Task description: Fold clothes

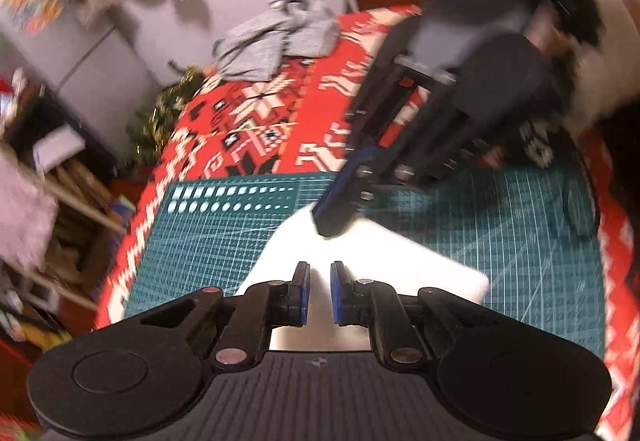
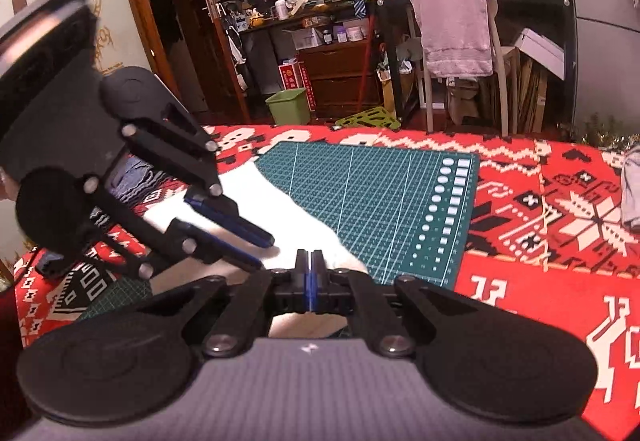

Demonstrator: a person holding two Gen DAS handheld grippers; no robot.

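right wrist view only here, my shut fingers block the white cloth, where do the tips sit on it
observer: the right gripper tips touch the white cloth at its edge.
operator: is it flat
observer: looks like a flat rectangle on the green mat.
operator: anything else to fold
observer: a crumpled grey checked garment lies on the red blanket beyond the mat.
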